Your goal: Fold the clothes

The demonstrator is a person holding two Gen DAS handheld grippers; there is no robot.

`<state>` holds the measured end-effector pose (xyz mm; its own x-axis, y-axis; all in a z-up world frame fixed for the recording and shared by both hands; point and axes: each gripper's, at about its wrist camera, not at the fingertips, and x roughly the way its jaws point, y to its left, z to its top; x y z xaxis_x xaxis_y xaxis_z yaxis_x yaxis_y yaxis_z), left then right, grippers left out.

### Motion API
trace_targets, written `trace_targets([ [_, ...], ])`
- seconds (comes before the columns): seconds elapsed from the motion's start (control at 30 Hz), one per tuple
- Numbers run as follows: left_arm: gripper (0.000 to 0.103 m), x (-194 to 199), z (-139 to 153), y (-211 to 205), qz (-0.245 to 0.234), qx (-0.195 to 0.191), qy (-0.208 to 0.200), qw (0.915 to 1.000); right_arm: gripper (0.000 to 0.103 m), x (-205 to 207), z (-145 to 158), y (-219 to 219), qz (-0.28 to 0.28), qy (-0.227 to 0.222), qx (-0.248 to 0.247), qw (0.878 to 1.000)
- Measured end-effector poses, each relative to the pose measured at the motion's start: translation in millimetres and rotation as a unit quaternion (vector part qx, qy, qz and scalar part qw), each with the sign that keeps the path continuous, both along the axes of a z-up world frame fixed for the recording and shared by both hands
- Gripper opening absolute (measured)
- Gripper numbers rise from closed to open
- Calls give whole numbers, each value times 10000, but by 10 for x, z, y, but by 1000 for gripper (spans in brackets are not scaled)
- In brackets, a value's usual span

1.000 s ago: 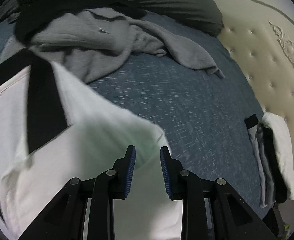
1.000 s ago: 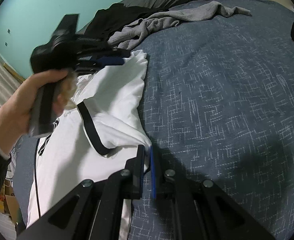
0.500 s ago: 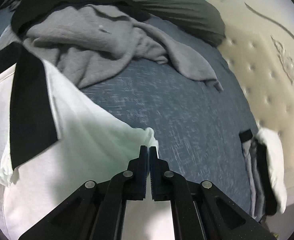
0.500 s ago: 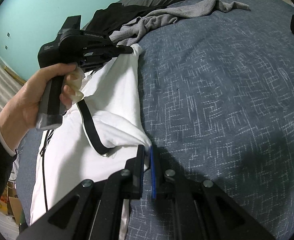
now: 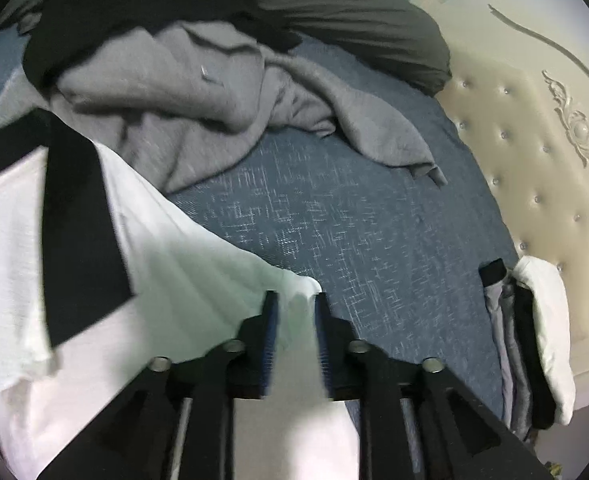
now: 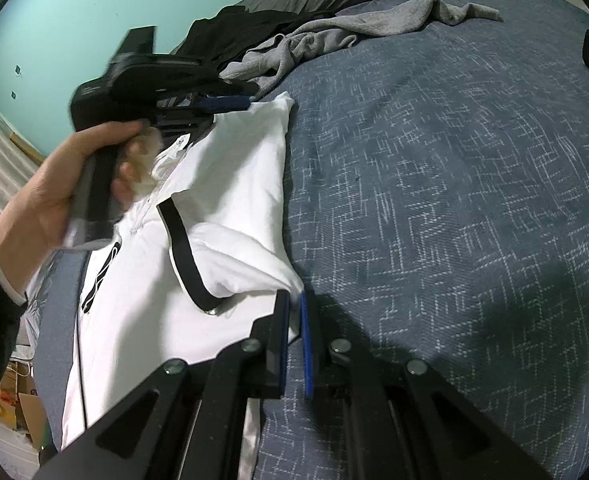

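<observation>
A white shirt with black trim (image 5: 182,280) (image 6: 234,184) lies on the blue bed. My left gripper (image 5: 294,300) is open, its jaws on either side of the shirt's far corner. In the right wrist view the left gripper (image 6: 238,102) is held in a hand above that corner. My right gripper (image 6: 293,300) is shut on the shirt's near fold, with white cloth pinched between the pads.
A grey sweater (image 5: 198,104) (image 6: 334,36) and black clothes (image 5: 134,4) lie crumpled at the far side. A dark pillow (image 5: 354,12) lies by the cream padded headboard (image 5: 534,140). A stack of folded clothes (image 5: 534,340) sits at the bed's right edge. Blue bedspread (image 6: 454,180) stretches to the right.
My left gripper shut on the shirt's corner half a second ago and has now opened. The right gripper has kept its hold and barely moved.
</observation>
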<state>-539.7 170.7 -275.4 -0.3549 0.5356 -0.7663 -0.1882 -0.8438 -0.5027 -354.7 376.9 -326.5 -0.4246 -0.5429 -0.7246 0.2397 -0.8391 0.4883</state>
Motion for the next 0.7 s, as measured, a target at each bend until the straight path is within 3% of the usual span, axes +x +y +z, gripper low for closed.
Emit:
trace_targets([
  [0.2,29,412,100,-204,-277,-365,52,9989,5,55,10,49,1,-16,-41,10000],
  [0.63,28,910,-233,-681,132,-510,-168,9985,5,18,-20,108,13,-123,201,9997],
  [0.7,28,968,-150,-688,103,-531,-38,9985,5,-34,-2,221,-182,-136,-87,9997],
])
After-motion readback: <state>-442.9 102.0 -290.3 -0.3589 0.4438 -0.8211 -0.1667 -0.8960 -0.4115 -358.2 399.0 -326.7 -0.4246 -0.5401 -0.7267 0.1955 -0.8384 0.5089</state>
